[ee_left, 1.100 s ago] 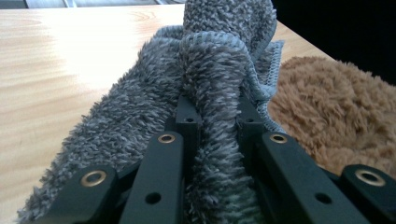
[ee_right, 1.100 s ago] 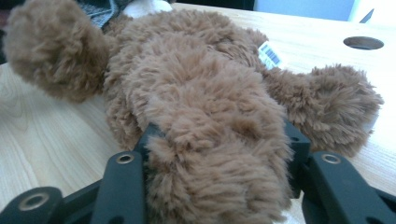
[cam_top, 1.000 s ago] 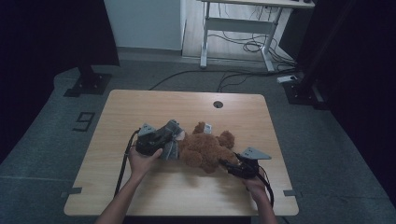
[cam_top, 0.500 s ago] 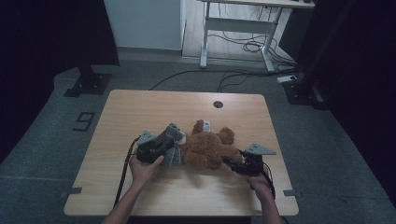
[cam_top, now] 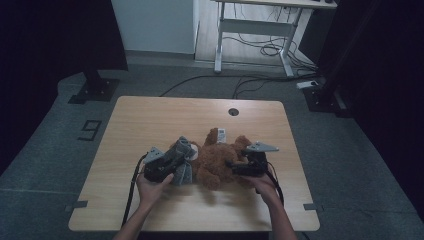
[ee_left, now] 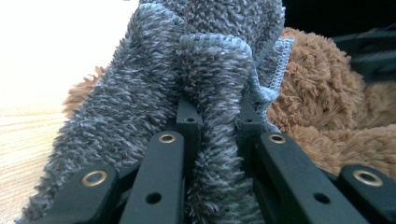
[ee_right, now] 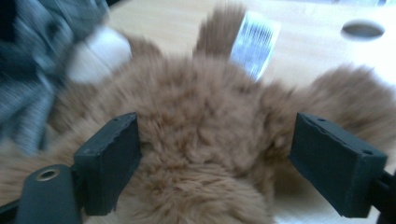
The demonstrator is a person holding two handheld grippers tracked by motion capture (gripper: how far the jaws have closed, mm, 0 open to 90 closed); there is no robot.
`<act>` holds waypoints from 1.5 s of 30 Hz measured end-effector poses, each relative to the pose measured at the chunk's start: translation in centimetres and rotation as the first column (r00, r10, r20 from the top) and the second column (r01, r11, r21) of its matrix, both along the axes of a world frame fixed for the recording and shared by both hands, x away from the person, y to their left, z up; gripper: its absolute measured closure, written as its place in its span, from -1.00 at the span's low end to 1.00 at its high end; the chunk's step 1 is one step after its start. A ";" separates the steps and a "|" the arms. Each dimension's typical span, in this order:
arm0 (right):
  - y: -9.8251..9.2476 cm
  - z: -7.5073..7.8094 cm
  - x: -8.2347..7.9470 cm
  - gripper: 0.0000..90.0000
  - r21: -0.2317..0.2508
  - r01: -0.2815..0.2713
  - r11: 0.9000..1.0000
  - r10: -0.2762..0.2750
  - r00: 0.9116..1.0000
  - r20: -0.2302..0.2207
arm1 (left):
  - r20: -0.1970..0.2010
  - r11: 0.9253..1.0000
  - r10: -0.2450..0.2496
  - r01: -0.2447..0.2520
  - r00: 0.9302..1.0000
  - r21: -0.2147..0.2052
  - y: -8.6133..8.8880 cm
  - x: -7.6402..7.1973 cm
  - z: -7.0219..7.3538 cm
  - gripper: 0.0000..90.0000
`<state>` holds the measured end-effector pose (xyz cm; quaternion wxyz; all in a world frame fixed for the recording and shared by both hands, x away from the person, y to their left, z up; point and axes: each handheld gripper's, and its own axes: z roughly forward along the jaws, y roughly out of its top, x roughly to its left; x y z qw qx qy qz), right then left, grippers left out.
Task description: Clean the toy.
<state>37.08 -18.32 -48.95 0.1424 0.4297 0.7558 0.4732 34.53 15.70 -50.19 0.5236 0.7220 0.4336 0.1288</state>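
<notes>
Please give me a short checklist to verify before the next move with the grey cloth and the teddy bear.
1. Left claw shut on grey cloth: ok.
2. Right claw open, jaws just opened: ok.
3. Right claw's pads off the teddy bear, which lies between the jaws: cannot tell.
4. Bear resting on table, away from edges: ok.
5. Cloth touching bear: ok.
6. White tag free of the claws: ok.

High view overhead, both gripper views close on the same brown plush toy [cam_top: 217, 160]
</notes>
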 end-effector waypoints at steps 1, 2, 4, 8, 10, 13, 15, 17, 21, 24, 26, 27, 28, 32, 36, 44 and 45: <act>0.0 -0.5 0.0 -0.67 0.032 0.005 0.999 -0.004 1.000 -0.015 | 0.000 1.000 0.002 -0.002 1.000 0.000 0.0 -0.1 0.0 0.72; -0.1 -1.0 0.1 -0.65 0.061 0.003 0.998 -0.001 1.000 -0.024 | 0.001 1.000 0.002 -0.002 1.000 0.002 0.0 -0.1 -0.1 0.72; -0.4 -1.7 0.0 -0.50 0.090 -0.011 0.996 0.016 0.999 -0.048 | 0.002 1.000 -0.001 0.001 1.000 0.007 -0.1 -0.3 0.0 0.72; -0.7 -2.6 -0.5 -0.24 0.128 -0.063 0.990 0.070 0.996 -0.053 | -0.003 1.000 -0.007 0.007 1.000 0.008 -0.1 -0.7 0.0 0.72; -0.7 -2.7 -0.8 -0.15 0.122 -0.075 0.990 0.080 0.996 -0.041 | -0.006 1.000 -0.009 0.009 1.000 0.004 -0.1 -0.8 0.0 0.72; -0.7 -2.9 -1.1 0.03 0.107 -0.088 0.990 0.089 0.996 -0.005 | -0.009 1.000 -0.012 0.012 1.000 0.004 -0.1 -1.1 0.2 0.71; -0.6 -3.1 -1.4 0.16 0.092 -0.095 0.991 0.093 0.995 0.030 | -0.016 1.000 -0.018 0.018 1.000 0.001 -0.1 -1.1 0.5 0.71; -0.6 -3.3 -1.6 0.24 0.079 -0.100 0.992 0.095 0.994 0.058 | -0.018 1.000 -0.022 0.022 1.000 -0.005 -0.3 -1.1 1.3 0.70; -0.7 -3.4 -1.6 0.29 0.075 -0.104 0.992 0.098 0.992 0.077 | 0.015 0.998 -0.059 0.059 0.998 0.016 -2.4 -0.8 3.6 0.70; -0.6 -3.4 -1.7 0.31 0.059 -0.118 0.991 0.112 0.989 0.100 | 0.028 0.992 -0.119 0.118 0.992 0.046 -5.5 -0.3 4.9 0.70; -0.5 -3.4 -1.8 0.31 0.042 -0.126 0.991 0.120 0.986 0.116 | 0.040 0.985 -0.162 0.159 0.986 0.073 -8.1 -0.1 5.5 0.70; -0.5 -3.4 -1.8 0.31 0.039 -0.126 0.991 0.121 0.986 0.119 | 0.046 0.980 -0.180 0.176 0.983 0.090 -9.5 0.0 5.7 0.70; -0.5 -3.4 -1.9 0.30 0.041 -0.125 0.991 0.120 0.986 0.119 | 0.050 0.977 -0.193 0.187 0.980 0.106 -10.8 0.2 5.7 0.70; -0.5 -3.4 -2.0 0.30 0.037 -0.121 0.992 0.115 0.985 0.126 | -0.002 0.965 -0.219 0.217 0.976 0.149 -14.6 1.5 4.4 0.69; -0.5 -3.6 -2.1 0.30 0.025 -0.108 0.994 0.104 0.985 0.134 | -0.019 0.966 -0.215 0.216 0.976 0.139 -15.0 2.2 2.9 0.70; -0.8 -3.8 -2.2 0.30 0.051 -0.121 0.991 0.113 0.983 0.142 | 0.104 0.943 -0.149 0.110 0.983 0.313 -12.1 0.7 3.7 0.70; -0.9 -3.9 -2.2 0.30 0.060 -0.123 0.991 0.114 0.983 0.144 | 0.113 0.939 -0.136 0.092 0.984 0.332 -11.3 0.7 3.8 0.70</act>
